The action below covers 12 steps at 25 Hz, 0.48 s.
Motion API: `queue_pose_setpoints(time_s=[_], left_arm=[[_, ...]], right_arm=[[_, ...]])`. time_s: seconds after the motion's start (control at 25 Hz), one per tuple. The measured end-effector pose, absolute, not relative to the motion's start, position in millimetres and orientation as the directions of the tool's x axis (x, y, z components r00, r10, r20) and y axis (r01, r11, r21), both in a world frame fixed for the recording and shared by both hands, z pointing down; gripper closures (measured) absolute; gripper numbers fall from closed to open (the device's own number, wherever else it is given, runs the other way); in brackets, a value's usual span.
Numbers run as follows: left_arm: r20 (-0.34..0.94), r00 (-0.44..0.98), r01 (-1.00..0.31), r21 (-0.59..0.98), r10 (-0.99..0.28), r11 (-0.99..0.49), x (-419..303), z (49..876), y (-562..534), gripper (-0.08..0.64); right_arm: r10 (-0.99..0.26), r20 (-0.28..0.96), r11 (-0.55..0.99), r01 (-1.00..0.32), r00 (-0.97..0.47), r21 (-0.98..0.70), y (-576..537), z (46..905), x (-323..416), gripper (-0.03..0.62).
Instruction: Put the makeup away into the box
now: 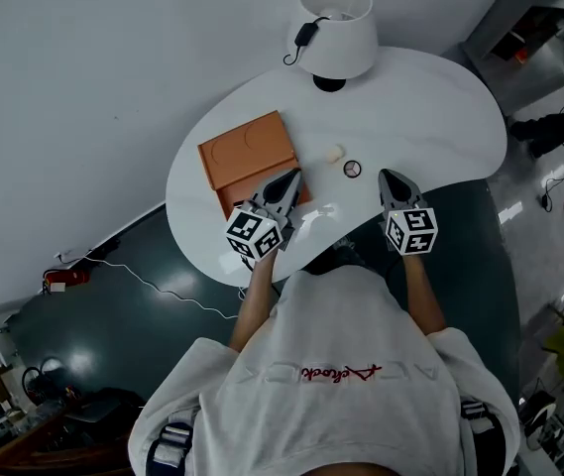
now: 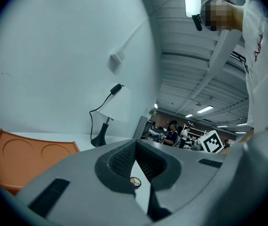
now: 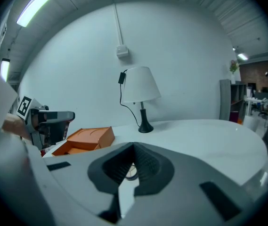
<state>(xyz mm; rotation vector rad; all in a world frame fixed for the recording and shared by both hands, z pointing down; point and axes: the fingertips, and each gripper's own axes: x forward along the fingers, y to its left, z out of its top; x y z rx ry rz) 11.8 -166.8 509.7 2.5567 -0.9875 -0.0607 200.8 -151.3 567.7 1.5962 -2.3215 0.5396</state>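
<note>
An orange box (image 1: 249,150) lies open on the white table (image 1: 430,107), its lid with two round recesses folded back. It also shows in the left gripper view (image 2: 25,157) and the right gripper view (image 3: 84,139). A small round compact (image 1: 352,169) and a cream sponge (image 1: 334,153) lie on the table to the right of the box. My left gripper (image 1: 289,175) hovers over the box's near right corner, shut and empty (image 2: 135,144). Shut and empty as well, my right gripper (image 1: 391,175) is just right of the compact (image 3: 131,172), pointing toward it (image 3: 134,147).
A white lamp (image 1: 333,30) with a black base and cord stands at the table's far edge (image 3: 141,95). The table's near edge curves in front of the person's body. Dark floor surrounds the table, with a cable and clutter at the lower left.
</note>
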Motion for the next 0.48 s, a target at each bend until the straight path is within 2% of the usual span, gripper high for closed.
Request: queue_pose_setpoints(time_s=[0.48], left_arm=[[0.189,0.741,-0.650,0.444,-0.644,-0.617,0.4,554.7,-162.6,0.551]], right_arm=[[-0.736,0.554,0.340,-0.920,-0.390,-0.195,-132.4,628.6,176.5,0.572]])
